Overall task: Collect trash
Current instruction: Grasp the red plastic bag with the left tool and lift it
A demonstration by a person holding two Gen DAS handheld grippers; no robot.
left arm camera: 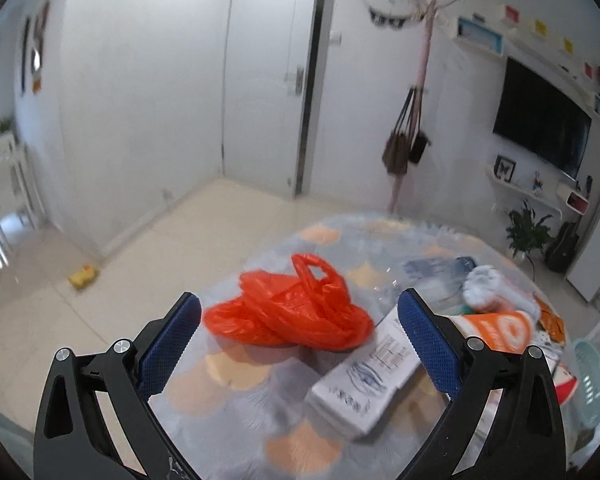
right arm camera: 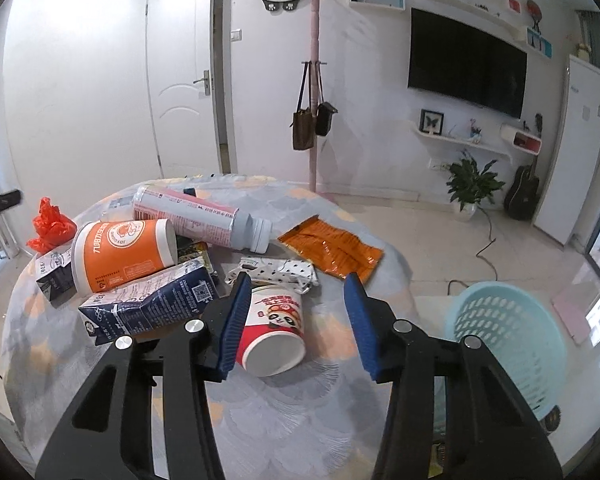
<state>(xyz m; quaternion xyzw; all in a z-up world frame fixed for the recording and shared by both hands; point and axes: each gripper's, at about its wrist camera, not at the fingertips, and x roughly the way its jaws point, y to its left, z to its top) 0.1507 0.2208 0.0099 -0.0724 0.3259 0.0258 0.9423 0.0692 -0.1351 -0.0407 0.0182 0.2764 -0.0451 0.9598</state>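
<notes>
The right gripper point(right arm camera: 296, 316) was held wide and empty around the red cup point(right arm camera: 274, 330) lying on the table point(right arm camera: 284, 420). The left gripper point(left arm camera: 300, 336), also released, was aimed at the orange bag point(left arm camera: 288, 312). Picking up was likely starting; next, the cup could be squeezed and carried to the basket point(right arm camera: 508, 344) on the right.

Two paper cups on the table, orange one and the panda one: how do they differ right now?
The orange paper cup rests among the carton and bottle pile; the panda cup lies apart, between the right gripper's open fingers. The orange cup looks bigger and its mouth faces right; the panda cup's mouth faces the camera. Both lie on their sides.
</notes>
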